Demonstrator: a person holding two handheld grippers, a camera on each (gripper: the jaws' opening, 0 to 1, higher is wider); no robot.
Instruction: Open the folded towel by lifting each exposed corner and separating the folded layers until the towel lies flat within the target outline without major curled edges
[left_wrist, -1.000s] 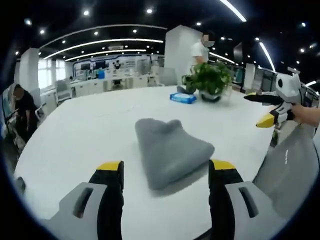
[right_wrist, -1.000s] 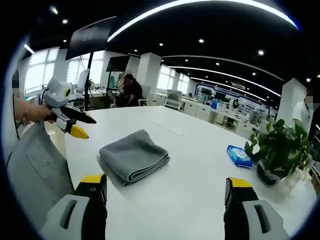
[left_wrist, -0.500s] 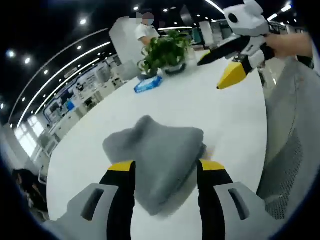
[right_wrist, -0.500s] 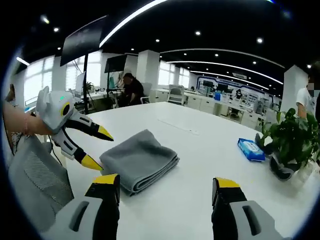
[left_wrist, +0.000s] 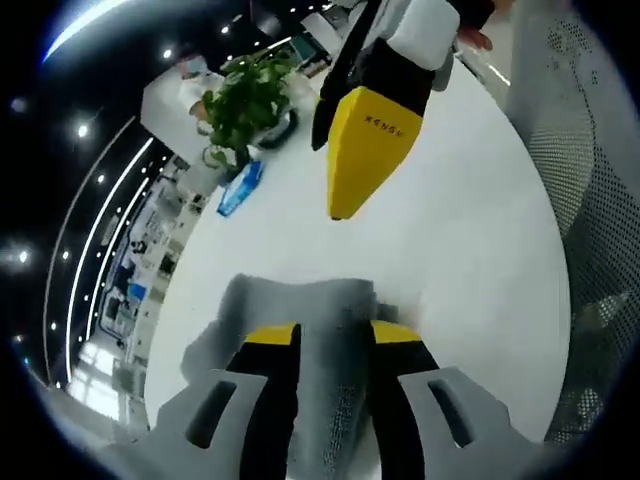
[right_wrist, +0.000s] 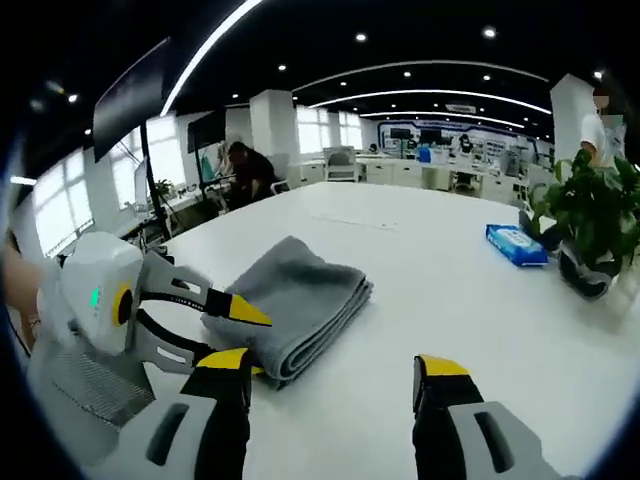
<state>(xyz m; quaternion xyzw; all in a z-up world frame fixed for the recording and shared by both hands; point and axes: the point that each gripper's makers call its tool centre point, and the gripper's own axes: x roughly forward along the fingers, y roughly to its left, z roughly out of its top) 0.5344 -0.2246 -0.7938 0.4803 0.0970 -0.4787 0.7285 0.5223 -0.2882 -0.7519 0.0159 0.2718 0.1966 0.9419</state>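
The folded grey towel (right_wrist: 295, 305) lies on the white tabletop (right_wrist: 470, 290), its long axis running away from the left hand-held gripper (right_wrist: 240, 335), whose narrowed jaws straddle its near corner. The right hand-held gripper (right_wrist: 330, 370) hovers wide, holding nothing.

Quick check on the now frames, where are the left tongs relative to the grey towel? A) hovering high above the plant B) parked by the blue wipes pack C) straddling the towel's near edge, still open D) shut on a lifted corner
C: in the left gripper view the left tongs sit with a jaw on either side of the folded grey towel, a gap between them, and the towel lies unlifted on the white table.
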